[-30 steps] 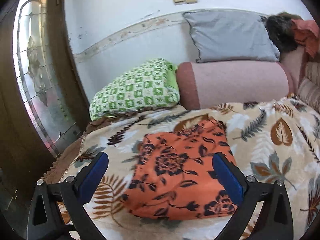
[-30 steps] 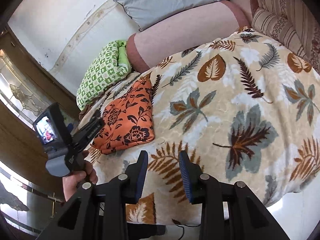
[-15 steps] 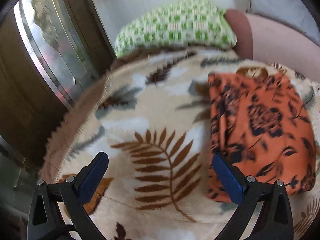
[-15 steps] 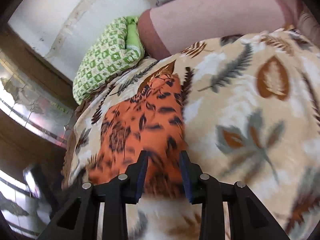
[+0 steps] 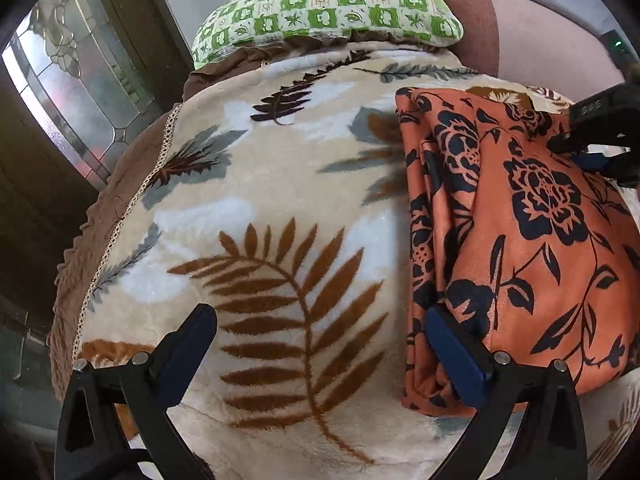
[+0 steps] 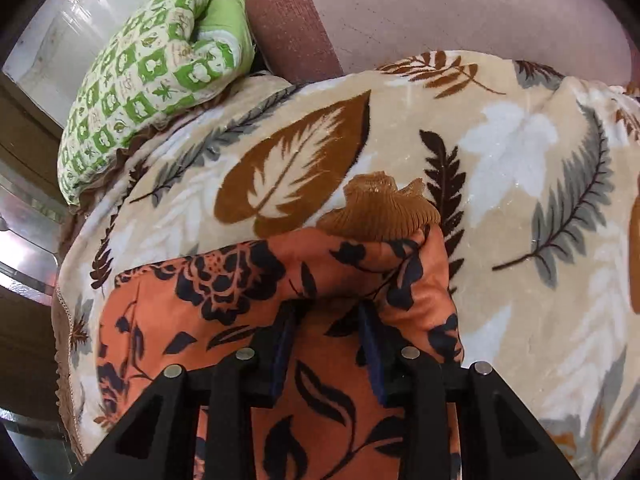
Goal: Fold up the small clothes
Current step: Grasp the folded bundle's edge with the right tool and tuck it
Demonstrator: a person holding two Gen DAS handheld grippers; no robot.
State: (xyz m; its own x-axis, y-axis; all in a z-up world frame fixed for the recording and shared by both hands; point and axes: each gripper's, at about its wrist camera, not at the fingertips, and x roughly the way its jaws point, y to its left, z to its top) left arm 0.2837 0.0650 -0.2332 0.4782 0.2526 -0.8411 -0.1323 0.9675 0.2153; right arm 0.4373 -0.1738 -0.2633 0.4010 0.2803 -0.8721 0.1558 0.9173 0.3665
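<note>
We see a bed covered by a cream blanket printed with brown and grey leaves. A folded orange garment with dark flowers lies on it, filling the right side of the left wrist view and the lower centre of the right wrist view. Our left gripper stands spread wide and holds nothing; its left blue finger is over bare blanket, its right finger over the garment's left edge. Our right gripper presses down into the garment's far edge, its narrowly parted fingers having just eased slightly apart, cloth bunched between them; we cannot tell whether they pinch it. A brown knitted piece pokes out beyond that edge. A green checked pillow sits at the top.
</note>
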